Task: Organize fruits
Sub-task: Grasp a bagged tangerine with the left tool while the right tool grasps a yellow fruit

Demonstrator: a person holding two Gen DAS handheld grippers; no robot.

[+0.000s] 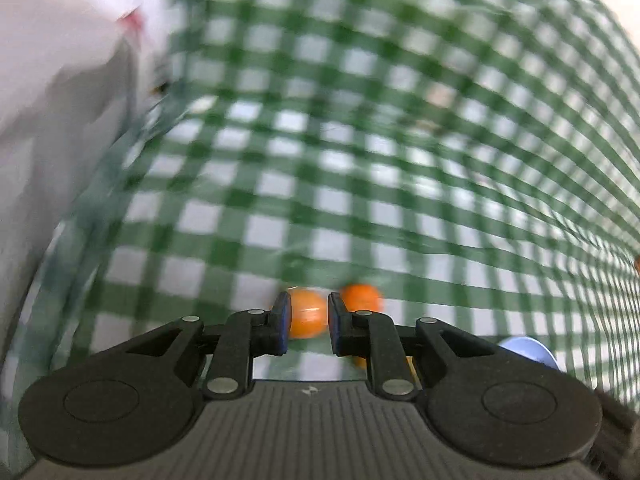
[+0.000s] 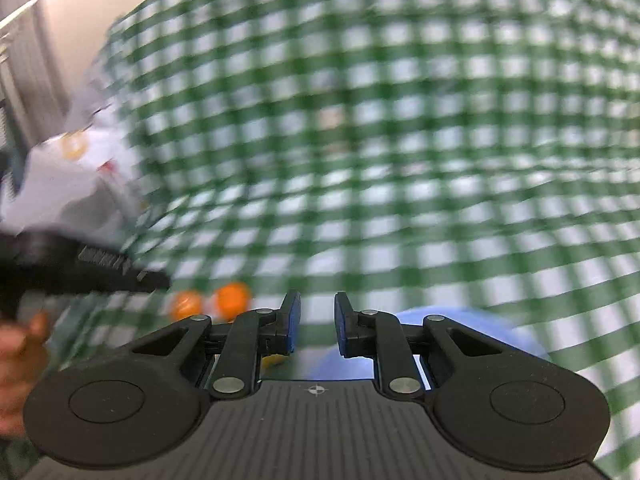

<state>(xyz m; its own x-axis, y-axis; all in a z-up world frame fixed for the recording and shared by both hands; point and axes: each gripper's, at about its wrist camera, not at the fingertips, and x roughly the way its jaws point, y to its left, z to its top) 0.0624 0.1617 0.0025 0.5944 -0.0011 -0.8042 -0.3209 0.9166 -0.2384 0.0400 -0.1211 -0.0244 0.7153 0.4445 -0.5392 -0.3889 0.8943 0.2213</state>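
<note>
Both views are motion-blurred. In the left wrist view my left gripper (image 1: 307,318) has its blue-padded jaws on either side of a small orange fruit (image 1: 306,317); whether the pads press on it is unclear. A second orange fruit (image 1: 360,298) lies just right of it on the green checked cloth (image 1: 320,160). In the right wrist view my right gripper (image 2: 316,326) is open and empty above the cloth (image 2: 400,140). The two orange fruits (image 2: 186,305) (image 2: 232,298) lie to its left, below the left gripper's black body (image 2: 80,264). A blue dish (image 2: 460,332) sits under the right gripper.
The blue dish's rim (image 1: 528,350) shows at lower right in the left wrist view. White bags or packaging (image 1: 60,60) stand at the cloth's left edge, also in the right wrist view (image 2: 72,176). A hand (image 2: 16,360) holds the left gripper. A yellow thing (image 2: 274,360) lies beneath the right gripper.
</note>
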